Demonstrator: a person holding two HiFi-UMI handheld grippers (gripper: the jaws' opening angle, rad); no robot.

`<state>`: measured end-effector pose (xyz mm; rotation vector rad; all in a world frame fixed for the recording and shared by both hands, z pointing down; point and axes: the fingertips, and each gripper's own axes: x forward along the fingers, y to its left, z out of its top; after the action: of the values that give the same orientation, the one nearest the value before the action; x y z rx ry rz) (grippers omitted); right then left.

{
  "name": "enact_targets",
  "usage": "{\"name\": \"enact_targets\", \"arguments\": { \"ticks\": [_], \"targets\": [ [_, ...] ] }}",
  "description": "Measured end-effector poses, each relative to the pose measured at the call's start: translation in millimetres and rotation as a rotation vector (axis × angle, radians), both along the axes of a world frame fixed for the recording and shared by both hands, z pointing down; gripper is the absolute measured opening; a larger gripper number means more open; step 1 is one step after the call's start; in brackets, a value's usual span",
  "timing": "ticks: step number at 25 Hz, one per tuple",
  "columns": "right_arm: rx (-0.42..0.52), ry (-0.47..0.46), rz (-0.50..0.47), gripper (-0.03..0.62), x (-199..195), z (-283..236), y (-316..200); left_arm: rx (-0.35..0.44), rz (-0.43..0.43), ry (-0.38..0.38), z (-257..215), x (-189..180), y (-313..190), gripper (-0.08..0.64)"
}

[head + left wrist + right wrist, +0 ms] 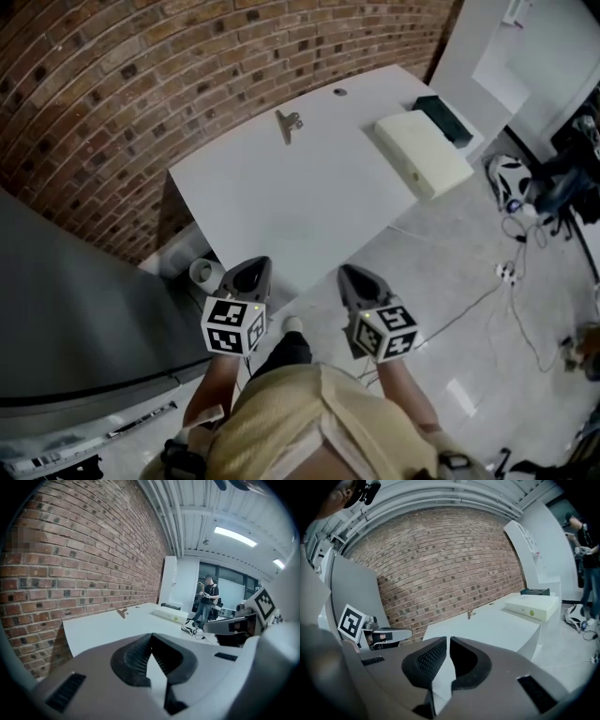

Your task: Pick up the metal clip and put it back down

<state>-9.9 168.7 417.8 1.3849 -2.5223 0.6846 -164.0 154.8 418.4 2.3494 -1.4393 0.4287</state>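
The metal clip (287, 123) lies on the white table (281, 206) near its far edge, close to the brick wall. It also shows small in the left gripper view as the clip (123, 612) and in the right gripper view as the clip (471, 614). My left gripper (253, 266) and right gripper (350, 274) hover side by side at the table's near edge, well short of the clip. The left gripper (151, 637) has its jaws together with nothing between them. The right gripper (447, 642) is likewise shut and empty.
A flat white box (424, 152) and a dark box (443, 119) sit at the table's right end. A grey cabinet (75, 309) stands at the left. Cables (525, 281) trail over the floor at the right. A person (206, 603) stands far off.
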Motion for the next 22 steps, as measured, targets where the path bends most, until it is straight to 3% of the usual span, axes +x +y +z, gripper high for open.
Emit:
{"name": "enact_targets", "arguments": {
  "ticks": [7, 11, 22],
  "targets": [
    [-0.007, 0.005, -0.041, 0.008, -25.1, -3.1, -61.6, -0.019, -0.038, 0.005, 4.0, -27.8, -44.6, 0.003],
    [-0.023, 0.008, -0.061, 0.074, -43.5, 3.8, -92.9, -0.027, -0.057, 0.001, 7.5, -48.0, -68.1, 0.004],
    [-0.015, 0.029, -0.068, 0.123, -69.5, -0.8, -187.7, -0.02, -0.095, -0.013, 4.5, -75.3, -119.2, 0.005]
  ]
}}
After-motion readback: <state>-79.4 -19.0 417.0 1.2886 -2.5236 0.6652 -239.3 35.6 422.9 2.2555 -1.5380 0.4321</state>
